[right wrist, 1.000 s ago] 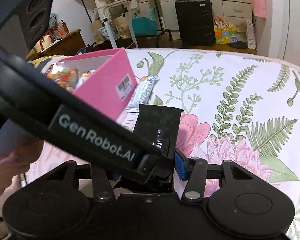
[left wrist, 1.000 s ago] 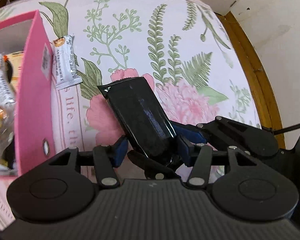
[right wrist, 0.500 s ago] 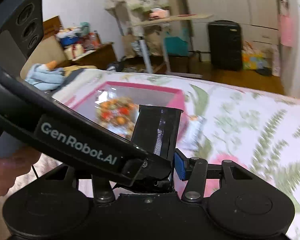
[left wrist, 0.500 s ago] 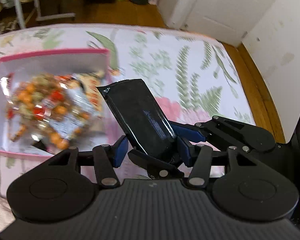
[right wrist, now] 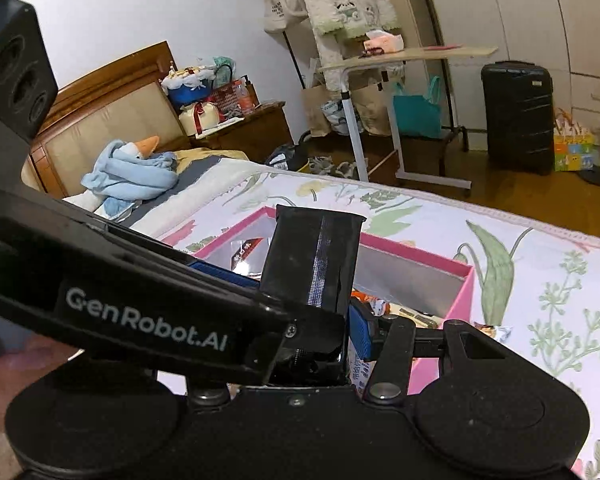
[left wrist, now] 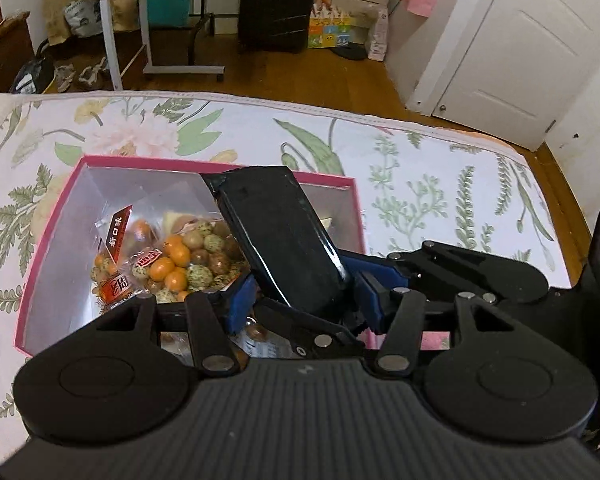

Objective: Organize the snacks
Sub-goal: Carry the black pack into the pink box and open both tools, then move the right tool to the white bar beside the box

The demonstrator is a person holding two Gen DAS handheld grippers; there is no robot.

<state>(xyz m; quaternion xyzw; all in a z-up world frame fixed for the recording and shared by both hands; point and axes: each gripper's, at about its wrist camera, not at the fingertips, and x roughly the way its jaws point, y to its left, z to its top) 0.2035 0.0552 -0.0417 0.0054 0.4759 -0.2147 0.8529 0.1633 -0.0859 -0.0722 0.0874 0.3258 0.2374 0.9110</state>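
Both grippers pinch the lower end of one black snack packet [left wrist: 278,236] and hold it tilted above the pink box [left wrist: 52,236]. My left gripper [left wrist: 300,300] is shut on it, blue pads on both sides. My right gripper [right wrist: 312,340] comes in crosswise and is shut on the same packet [right wrist: 312,260]; the left gripper's body hides its left finger. The box holds a clear bag of coated nuts [left wrist: 180,260] and other wrapped snacks. In the right wrist view the pink box [right wrist: 460,292] lies just below and beyond the packet.
The box sits on a bed with a floral cover [left wrist: 420,160]. A small wrapped snack [right wrist: 496,332] lies on the cover just right of the box. Beyond the bed are a wooden floor, a black suitcase [left wrist: 276,4], a side table and a white door.
Both grippers have carried the black packet left and up from over the bare floral cover to above the open pink box. The grip on the packet is unchanged.
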